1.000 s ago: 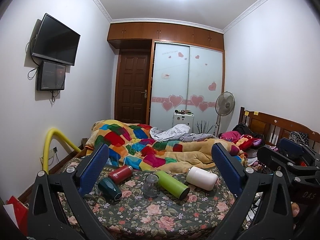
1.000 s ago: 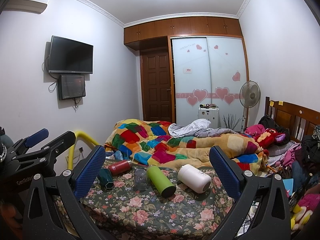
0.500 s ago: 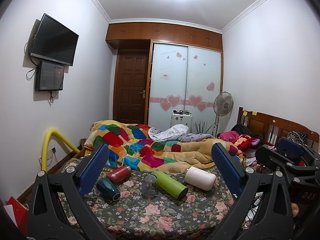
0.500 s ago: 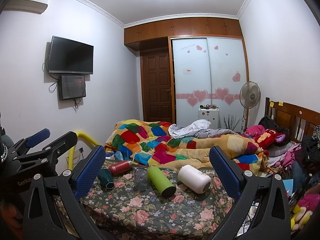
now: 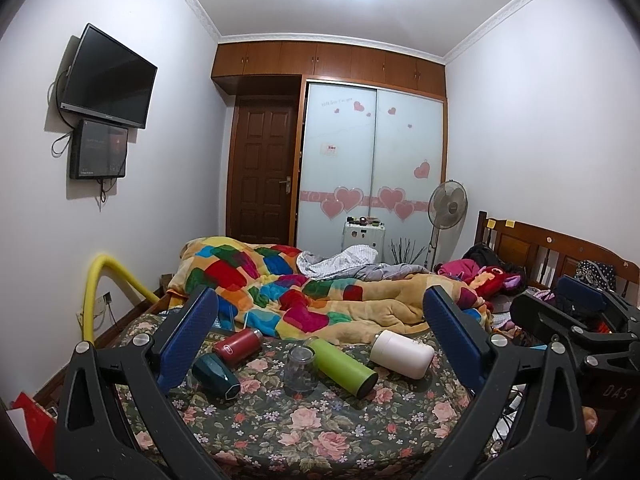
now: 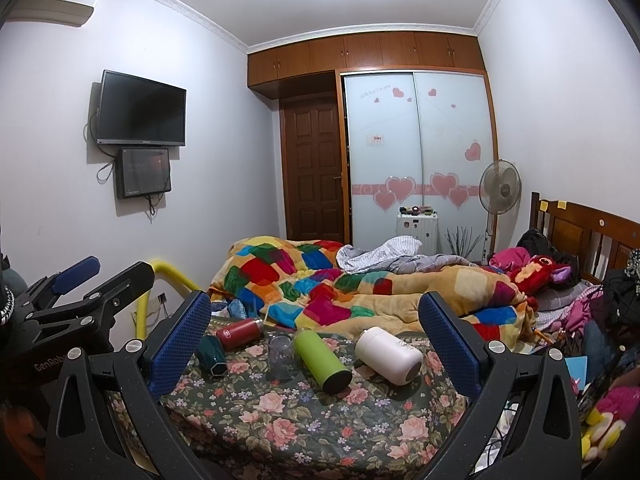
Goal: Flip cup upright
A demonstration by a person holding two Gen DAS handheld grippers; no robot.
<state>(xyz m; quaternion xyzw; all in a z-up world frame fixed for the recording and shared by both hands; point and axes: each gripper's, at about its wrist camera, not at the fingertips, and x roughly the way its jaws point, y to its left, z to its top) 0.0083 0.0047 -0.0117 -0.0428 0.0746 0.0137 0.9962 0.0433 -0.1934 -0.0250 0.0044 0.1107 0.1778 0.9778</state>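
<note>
Hard to read: the clear glass cup [image 5: 299, 368] is see-through against the floral cloth [image 5: 320, 424], so which end is up isn't certain; the narrower end looks topmost, suggesting mouth-down. From the left wrist view the dark teal cup [image 5: 216, 376] is partly cut off by the left tool's blue pad. Lower edge of the cloth is hidden behind both tools' black frames.

Pose: left tool [image 5: 320, 344] and right tool [image 6: 314, 338] both held level, well back from the items, pointing at the row of containers. Both have jaws spread wide, gripping nothing. In the right wrist view the left tool shows at the left edge, side by side with the right.

Task item: glass cup stands mid-row on the floral cloth, between the teal cup and the green bottle [image 5: 344, 366], near both, touching neither as far as I can tell.

Materials/shapes:
- green bottle: matte cylinder, dark cap end, lying on its side
- white bottle [image 5: 402, 354]: smooth stubby cylinder, on its side
- red bottle [image 5: 238, 345]: glossy, metal neck, on its side
- teal cup: faceted, on its side
- pads: blue, dimpled texture
- patchwork quilt [image 5: 304, 300]: plush, bunched up behind the row
</note>
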